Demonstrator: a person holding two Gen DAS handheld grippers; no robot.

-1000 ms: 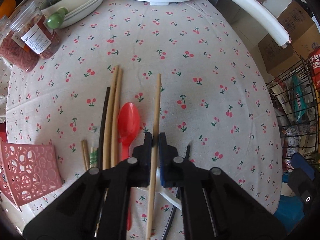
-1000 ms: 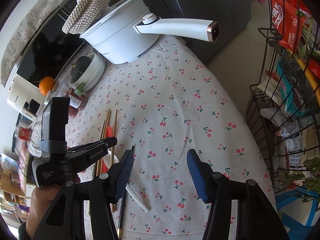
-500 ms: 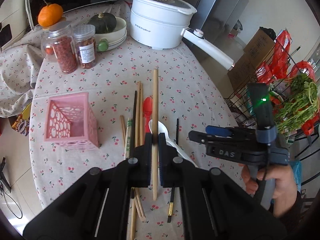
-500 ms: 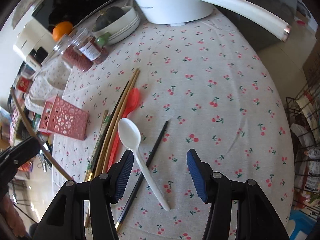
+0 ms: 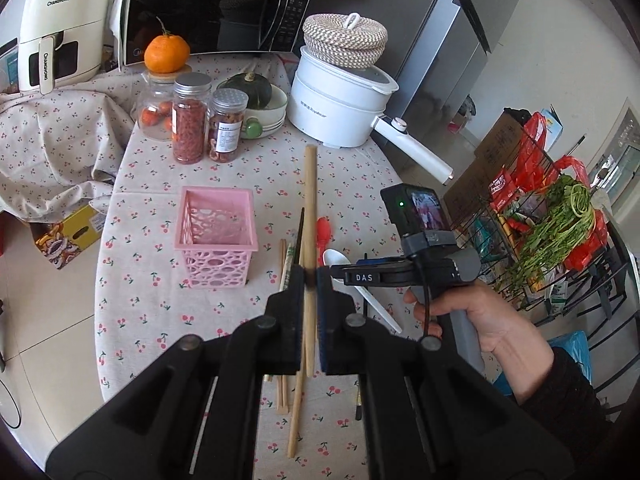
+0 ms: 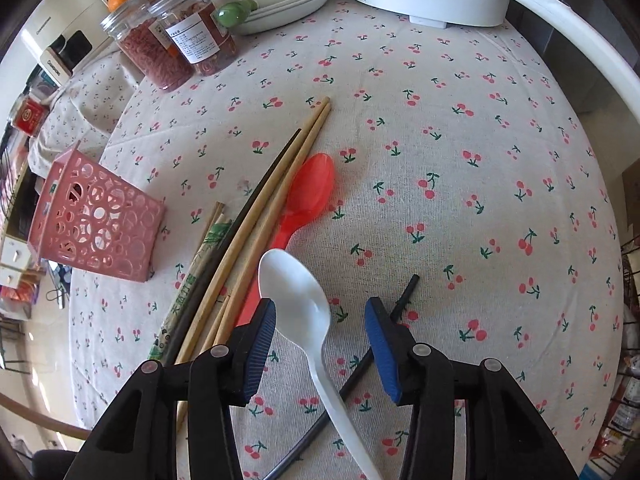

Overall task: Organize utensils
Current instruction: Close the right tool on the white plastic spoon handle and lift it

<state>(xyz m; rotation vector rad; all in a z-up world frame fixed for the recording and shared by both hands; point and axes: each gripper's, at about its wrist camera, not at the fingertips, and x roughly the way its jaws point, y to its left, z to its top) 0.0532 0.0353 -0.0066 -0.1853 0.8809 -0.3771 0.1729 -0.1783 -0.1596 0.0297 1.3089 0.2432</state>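
My left gripper (image 5: 310, 276) is shut on a long wooden chopstick (image 5: 310, 200), held in the air above the table with its far end pointing toward the back. Left of it stands the pink perforated basket (image 5: 216, 232), upright. My right gripper (image 6: 320, 312) points steeply down over the white spoon (image 6: 296, 292). Its jaws are closing with the spoon's bowl between them, and the pads do not press on it. Beside it lie a red spoon (image 6: 310, 188), a black chopstick (image 6: 360, 368), two wooden chopsticks (image 6: 280, 184) and a green-printed wrapped pair (image 6: 188, 292).
Jars (image 5: 188, 120), a bowl stack with a squash (image 5: 256, 92) and a white pot (image 5: 340, 108) with a long handle stand at the back of the cherry-print cloth. A wire rack (image 5: 540, 220) with greens is off the table's right edge. A hand (image 5: 480, 320) holds the right gripper.
My left gripper rose and pulled back with the chopstick, bringing the basket and back of the table into view. My right gripper came down over the white spoon and its jaws narrowed.
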